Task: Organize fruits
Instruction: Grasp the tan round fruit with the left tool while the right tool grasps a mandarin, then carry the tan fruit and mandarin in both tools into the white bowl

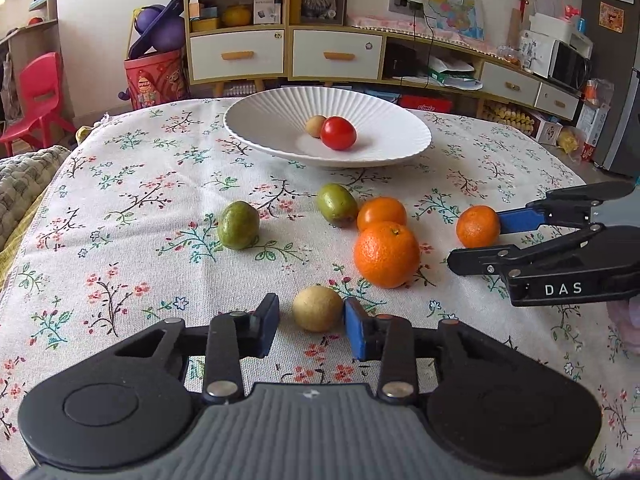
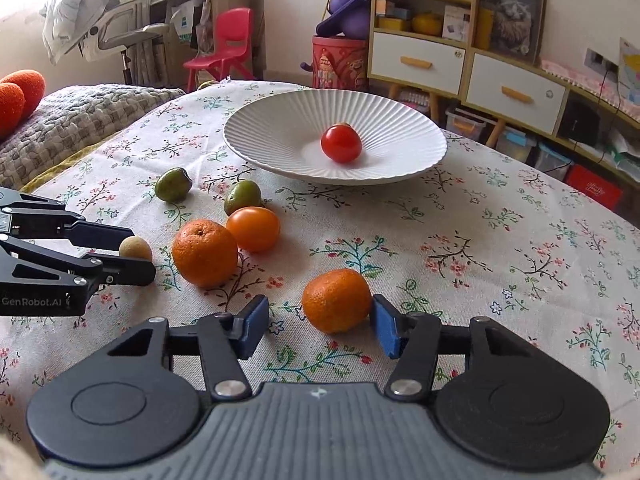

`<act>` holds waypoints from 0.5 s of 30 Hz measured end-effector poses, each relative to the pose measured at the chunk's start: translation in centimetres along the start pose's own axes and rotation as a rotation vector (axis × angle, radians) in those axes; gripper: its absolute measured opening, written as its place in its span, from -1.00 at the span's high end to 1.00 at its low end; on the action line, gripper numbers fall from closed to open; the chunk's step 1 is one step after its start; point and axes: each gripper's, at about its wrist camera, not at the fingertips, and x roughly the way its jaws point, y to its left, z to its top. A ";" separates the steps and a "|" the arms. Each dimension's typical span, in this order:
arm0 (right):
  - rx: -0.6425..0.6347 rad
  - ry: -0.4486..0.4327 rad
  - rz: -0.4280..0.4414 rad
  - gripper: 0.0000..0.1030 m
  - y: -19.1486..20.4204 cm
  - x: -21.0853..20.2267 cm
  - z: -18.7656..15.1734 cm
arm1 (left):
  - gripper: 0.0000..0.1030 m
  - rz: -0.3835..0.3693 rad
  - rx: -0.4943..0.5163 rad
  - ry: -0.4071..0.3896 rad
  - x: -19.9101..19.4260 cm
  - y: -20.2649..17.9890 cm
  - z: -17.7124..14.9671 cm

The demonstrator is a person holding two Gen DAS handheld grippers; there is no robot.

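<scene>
A white ribbed bowl (image 1: 380, 148) (image 2: 280, 128) at the back of the table holds a red tomato (image 1: 338, 133) (image 2: 341, 143) and a small tan fruit (image 1: 315, 125). On the cloth lie two green fruits (image 1: 239, 225) (image 1: 337, 204), a large orange (image 1: 386, 254) (image 2: 205, 253) and an orange tomato (image 1: 381, 211) (image 2: 253, 229). My left gripper (image 1: 312, 326) (image 2: 134, 254) is open around a small tan fruit (image 1: 318, 308) (image 2: 135, 248). My right gripper (image 2: 318, 330) (image 1: 476, 240) is open around a mandarin (image 2: 337, 300) (image 1: 478, 226), whose right side touches one pad.
The table wears a floral cloth (image 1: 120, 208). A quilted blanket (image 2: 80, 120) lies at its left edge. Behind stand a cabinet with drawers (image 1: 280, 52), a red bin (image 1: 154, 76) and a red chair (image 1: 38, 96).
</scene>
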 end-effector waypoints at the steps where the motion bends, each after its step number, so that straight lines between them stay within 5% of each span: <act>1: 0.002 -0.001 -0.001 0.04 0.0 0.0 0.0 | 0.72 -0.003 0.001 0.000 0.0 0.0 0.0; 8: 0.014 -0.006 -0.010 0.35 -0.2 -0.2 0.2 | 0.77 -0.006 -0.008 0.001 -0.1 0.0 0.1; 15: 0.017 -0.007 -0.006 0.38 -0.2 -0.3 0.6 | 0.78 -0.001 -0.014 0.004 -0.1 0.2 0.6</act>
